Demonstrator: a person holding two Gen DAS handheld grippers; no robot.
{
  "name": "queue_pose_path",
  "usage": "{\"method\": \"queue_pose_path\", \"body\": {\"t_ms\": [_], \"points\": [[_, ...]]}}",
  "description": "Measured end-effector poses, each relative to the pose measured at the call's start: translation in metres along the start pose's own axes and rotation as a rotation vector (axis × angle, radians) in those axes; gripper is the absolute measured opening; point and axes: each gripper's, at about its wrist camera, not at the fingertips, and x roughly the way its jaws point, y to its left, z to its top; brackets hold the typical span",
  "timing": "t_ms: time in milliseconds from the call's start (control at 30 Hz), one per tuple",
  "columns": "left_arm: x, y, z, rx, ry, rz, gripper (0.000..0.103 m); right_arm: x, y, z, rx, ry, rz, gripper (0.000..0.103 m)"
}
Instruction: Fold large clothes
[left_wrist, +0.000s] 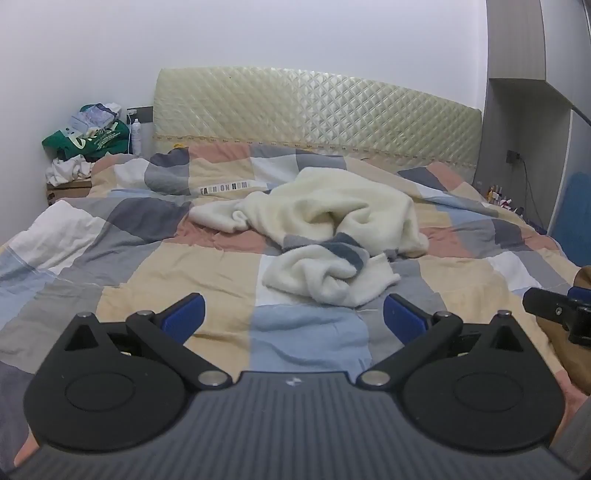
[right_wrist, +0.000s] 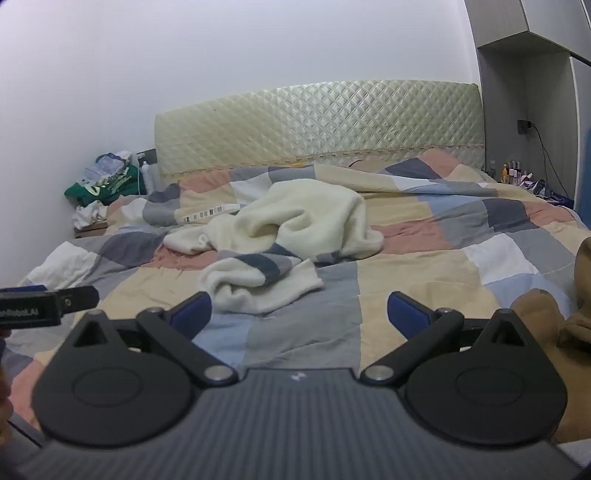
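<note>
On the bed, mid-quilt: cream sweater (left_wrist: 332, 229) lying crumpled on the checked quilt (left_wrist: 184, 280), grey and dark stripes showing where a part is bunched over itself, one cream part trailing off to the left. Nothing flat yet; folding not begun, by the look of it

Left gripper (left_wrist: 293, 314) hovers above the near quilt, jaws spread wide, nothing between them, sweater's near edge just beyond the fingertips. Right gripper (right_wrist: 299, 312) likewise spread wide and empty, sweater ahead and to its left. Both tilt slightly down toward the heap, side by side, probably so each can take a separate edge

Brown garment (right_wrist: 546, 325) heaped at the near right edge of the bed, untouched. Quilted headboard (left_wrist: 317, 114) behind; pile of clothes (left_wrist: 88, 136) on a stand at far left

Likely first need: spread the sweater flat before any fold
</note>
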Motion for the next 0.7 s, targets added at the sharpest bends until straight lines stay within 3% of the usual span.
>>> {"method": "queue_pose_path", "body": {"t_ms": [700], "points": [[0.0041,0.0026,-0.0003,-0.008,0.004,0.007,0.103,0.0005,-0.0030,-0.0004,0.015,0.005,0.007,0.103]]}}
